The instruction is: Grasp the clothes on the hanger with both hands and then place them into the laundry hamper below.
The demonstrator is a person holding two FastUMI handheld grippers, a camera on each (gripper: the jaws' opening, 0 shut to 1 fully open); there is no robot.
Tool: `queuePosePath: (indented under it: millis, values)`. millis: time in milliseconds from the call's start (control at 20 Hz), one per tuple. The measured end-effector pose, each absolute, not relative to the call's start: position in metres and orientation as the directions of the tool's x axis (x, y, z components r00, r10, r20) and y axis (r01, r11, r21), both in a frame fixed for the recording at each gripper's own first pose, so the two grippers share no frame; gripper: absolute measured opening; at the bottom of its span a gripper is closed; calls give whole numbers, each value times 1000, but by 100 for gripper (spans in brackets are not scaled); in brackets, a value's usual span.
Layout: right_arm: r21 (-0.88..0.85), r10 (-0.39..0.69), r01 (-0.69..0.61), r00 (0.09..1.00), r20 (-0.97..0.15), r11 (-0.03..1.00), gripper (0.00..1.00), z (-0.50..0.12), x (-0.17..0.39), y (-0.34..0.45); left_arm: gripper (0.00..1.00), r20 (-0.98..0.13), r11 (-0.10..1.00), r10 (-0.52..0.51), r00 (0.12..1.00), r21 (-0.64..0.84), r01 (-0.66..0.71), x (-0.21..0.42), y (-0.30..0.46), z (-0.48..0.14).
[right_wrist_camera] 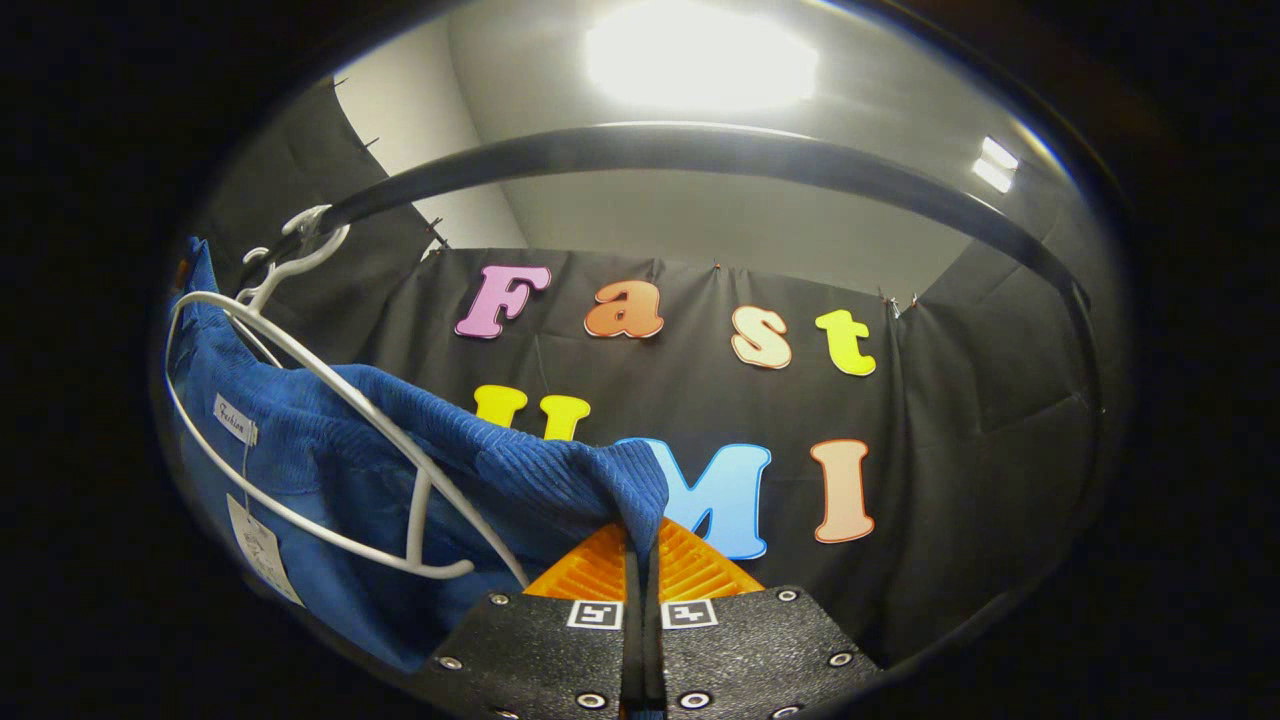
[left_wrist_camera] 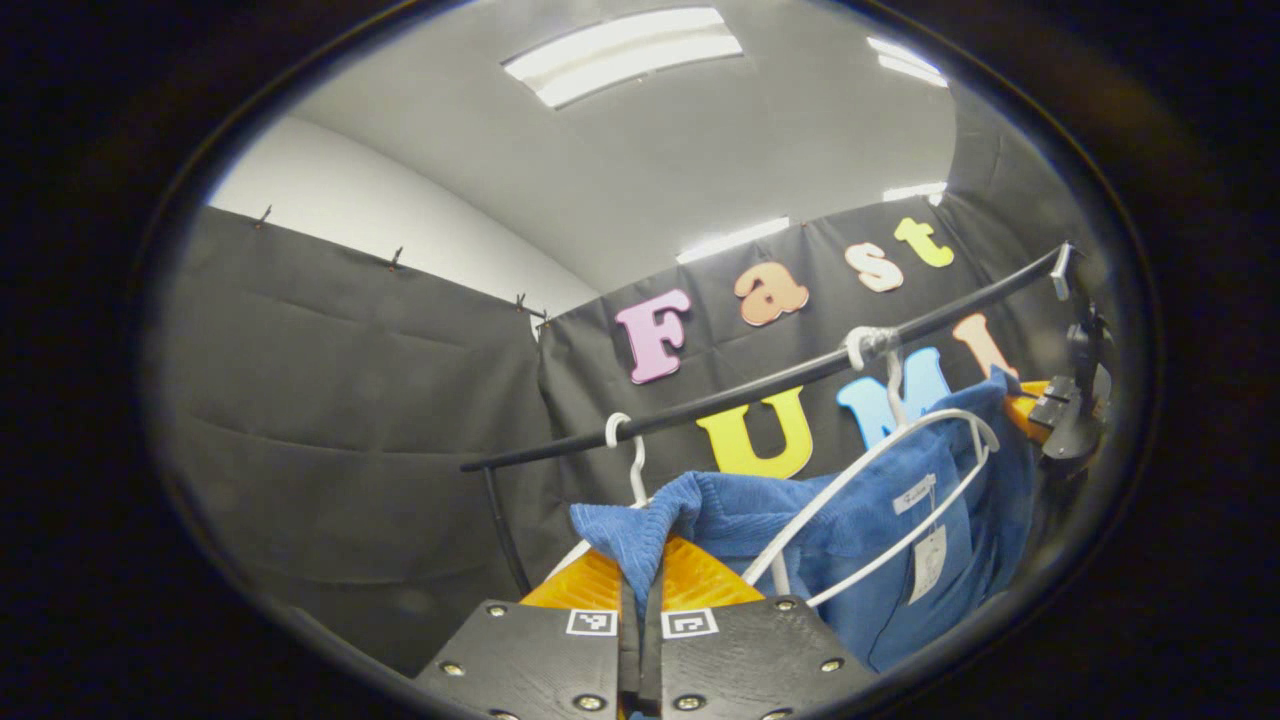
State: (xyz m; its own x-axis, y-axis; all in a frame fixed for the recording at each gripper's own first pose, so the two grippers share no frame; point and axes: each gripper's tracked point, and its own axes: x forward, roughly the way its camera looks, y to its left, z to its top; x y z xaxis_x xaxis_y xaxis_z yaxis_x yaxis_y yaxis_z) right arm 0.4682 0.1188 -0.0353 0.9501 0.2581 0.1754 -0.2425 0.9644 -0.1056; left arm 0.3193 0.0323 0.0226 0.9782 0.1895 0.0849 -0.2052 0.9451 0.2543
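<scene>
While two white hangers (left_wrist_camera: 880,470) hang, each claw (left_wrist_camera: 641,575) (right_wrist_camera: 642,535) pinches one blue garment (left_wrist_camera: 880,530).

A small white woven neck label (right_wrist_camera: 236,418) on the blue corduroy garment (right_wrist_camera: 520,470) carries script too small to read; its white paper hang tag (right_wrist_camera: 262,550) is illegible too.

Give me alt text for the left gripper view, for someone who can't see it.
The left gripper pinches a fold of a blue garment between its orange fingers. The garment drapes by a white hanger hooked on a black rail, with the other gripper at its far edge.
</scene>
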Motion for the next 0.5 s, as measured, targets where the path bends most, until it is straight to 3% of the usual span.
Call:
queuePosePath:
  millis: [500]
  values:
    - [-66,238,-236,971,36,970,0,-85,499,111,1,-37,966,209,977,161,-201,342,60,-52]
